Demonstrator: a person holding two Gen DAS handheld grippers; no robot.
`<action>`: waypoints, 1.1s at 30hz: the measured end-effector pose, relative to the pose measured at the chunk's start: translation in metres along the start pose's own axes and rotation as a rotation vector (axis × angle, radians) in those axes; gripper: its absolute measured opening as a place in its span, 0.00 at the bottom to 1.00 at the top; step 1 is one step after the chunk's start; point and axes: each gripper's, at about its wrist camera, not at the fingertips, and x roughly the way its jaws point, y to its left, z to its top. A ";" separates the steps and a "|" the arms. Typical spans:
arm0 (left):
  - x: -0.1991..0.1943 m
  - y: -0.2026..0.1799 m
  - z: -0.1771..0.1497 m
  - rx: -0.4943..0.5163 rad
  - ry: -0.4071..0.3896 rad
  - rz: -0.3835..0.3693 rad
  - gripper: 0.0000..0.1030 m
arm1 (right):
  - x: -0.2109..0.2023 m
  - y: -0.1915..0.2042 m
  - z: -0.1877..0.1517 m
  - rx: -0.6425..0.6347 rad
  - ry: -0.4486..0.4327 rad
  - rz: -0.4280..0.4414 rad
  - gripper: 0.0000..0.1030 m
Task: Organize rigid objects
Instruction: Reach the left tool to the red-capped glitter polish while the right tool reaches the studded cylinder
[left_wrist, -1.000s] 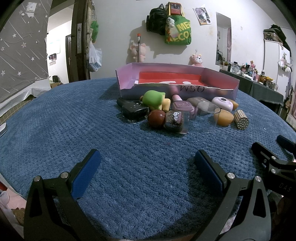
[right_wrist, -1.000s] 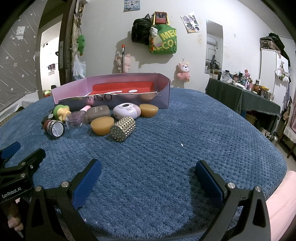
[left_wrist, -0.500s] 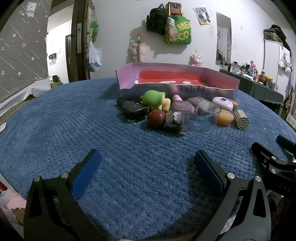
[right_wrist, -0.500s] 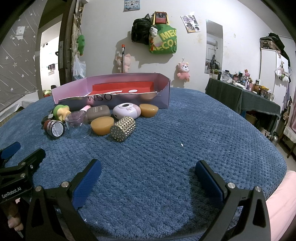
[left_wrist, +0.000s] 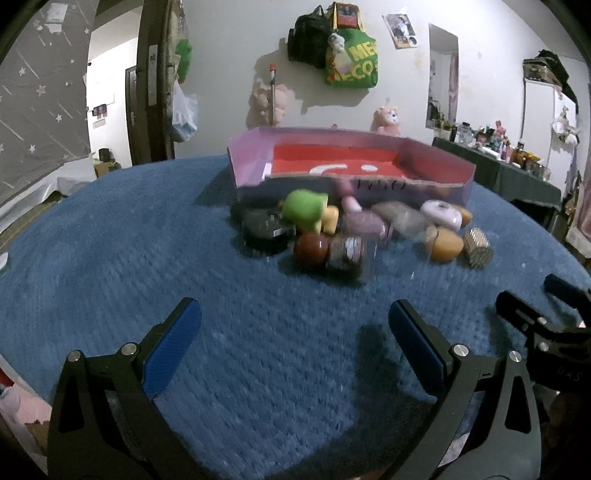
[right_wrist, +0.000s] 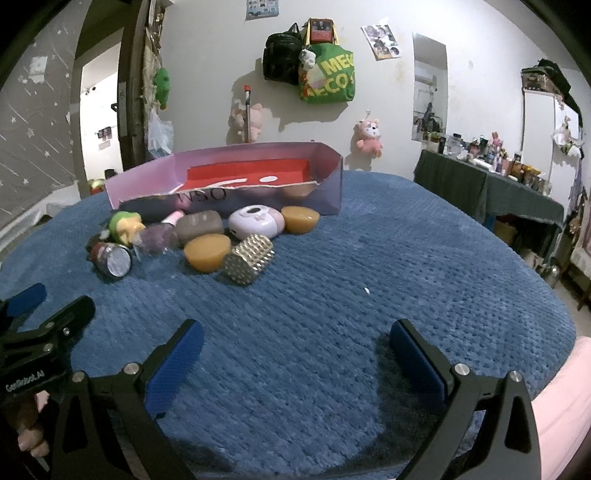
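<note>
Object pile (right_wrist: 192, 240) well beyond open, empty right tool (right_wrist: 295, 345)

Blue textured table cover (right_wrist: 369, 258), pink box (right_wrist: 229, 177), cluster of small objects (right_wrist: 207, 236)

I see my left gripper (left_wrist: 293, 325) has begun moving, blurring its view. My right gripper (right_wrist: 295, 345) has edged forward, the studded gold cylinder (right_wrist: 248, 264) at 11 o'clock now looming nearer.
</note>
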 end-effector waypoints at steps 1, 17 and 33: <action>0.001 -0.001 0.002 0.003 -0.006 0.000 1.00 | 0.000 0.000 0.004 0.000 -0.002 0.007 1.00; 0.030 -0.006 0.049 0.037 0.128 -0.076 1.00 | 0.035 -0.001 0.055 -0.003 0.098 -0.002 1.00; 0.051 -0.010 0.055 0.081 0.179 -0.113 0.72 | 0.053 -0.006 0.056 0.068 0.174 0.195 0.53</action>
